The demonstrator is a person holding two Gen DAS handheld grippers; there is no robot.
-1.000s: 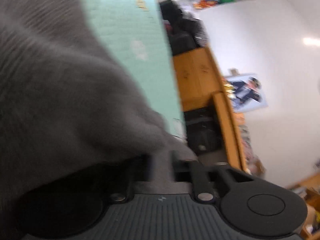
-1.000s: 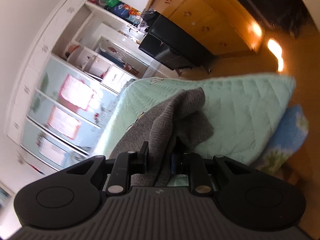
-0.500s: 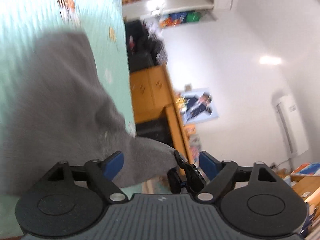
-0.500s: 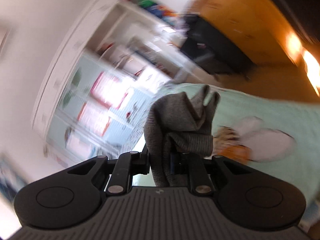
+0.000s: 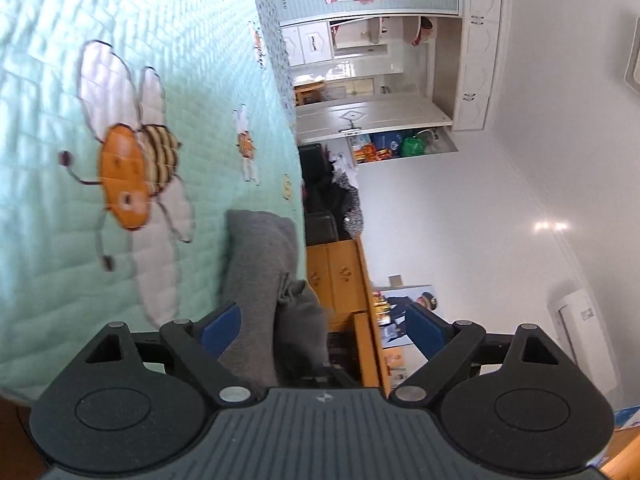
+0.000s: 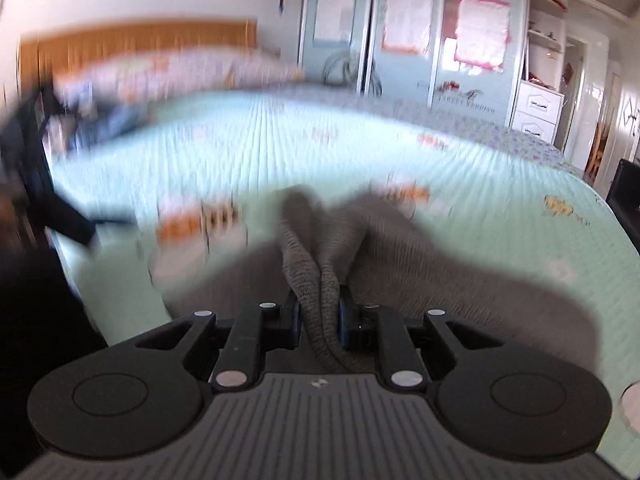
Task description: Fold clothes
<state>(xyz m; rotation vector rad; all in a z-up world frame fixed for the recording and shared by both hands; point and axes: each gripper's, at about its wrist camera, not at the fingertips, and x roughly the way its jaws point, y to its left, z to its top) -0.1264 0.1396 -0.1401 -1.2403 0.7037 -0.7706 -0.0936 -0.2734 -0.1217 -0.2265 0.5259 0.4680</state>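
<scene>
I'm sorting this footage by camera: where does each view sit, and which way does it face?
Left wrist: rides the left tool, rolled sideways, facing along the green quilt toward cupboards; its open blue pads flank the grey garment without pressing it.
Right wrist: rides the right tool, facing across the bed toward wardrobes; pads clamp the garment.
Shared: garment, quilt.

Grey knit garment (image 5: 260, 280), ribbed weave, plain colour. Left wrist view: lies bunched in a long rumpled strip on the mint quilted bedspread (image 5: 48, 220), close to the bed's edge, beside the large bee print; one end heaped into loose folds. Right wrist view: a gathered double fold of the same garment (image 6: 320, 280) stands up as a ridge, the rest spreading blurred and flat across the bedspread to the right.
</scene>
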